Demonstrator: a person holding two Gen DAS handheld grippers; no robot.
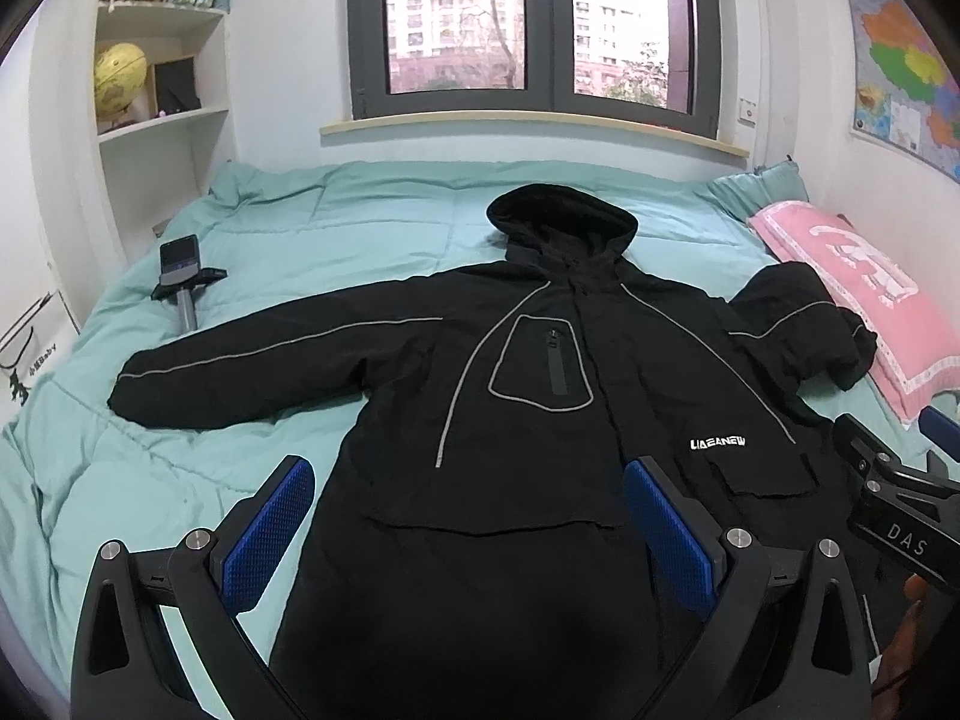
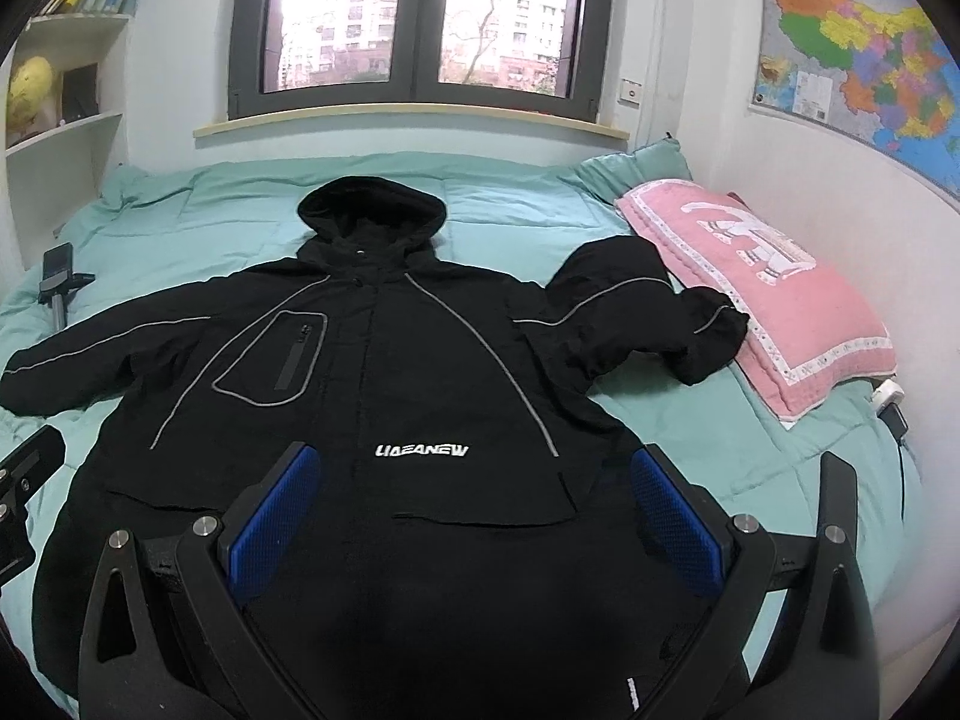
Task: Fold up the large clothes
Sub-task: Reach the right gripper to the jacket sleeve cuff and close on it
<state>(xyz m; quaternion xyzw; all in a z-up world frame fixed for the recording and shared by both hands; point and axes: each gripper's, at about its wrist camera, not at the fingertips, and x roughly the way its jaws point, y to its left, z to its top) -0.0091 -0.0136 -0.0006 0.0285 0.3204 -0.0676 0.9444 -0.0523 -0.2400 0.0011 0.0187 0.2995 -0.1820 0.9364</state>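
Note:
A black hooded jacket (image 1: 540, 360) with grey piping lies face up on the teal bed (image 1: 300, 228); it also shows in the right wrist view (image 2: 390, 372). Its left sleeve (image 1: 252, 366) stretches out flat. Its right sleeve (image 2: 636, 318) is bunched against a pink pillow (image 2: 774, 294). My left gripper (image 1: 468, 510) is open and empty above the jacket's lower left front. My right gripper (image 2: 474, 498) is open and empty above the lower front, below the white logo (image 2: 422, 451). The right gripper's body shows at the edge of the left wrist view (image 1: 894, 498).
A phone on a small stand (image 1: 183, 273) lies on the bed at the left. The pink pillow (image 1: 858, 288) lies at the right by the wall. A white charger with a cable (image 2: 888, 402) sits beside it. A bookshelf (image 1: 162, 60) stands at the back left, under the window (image 1: 534, 30).

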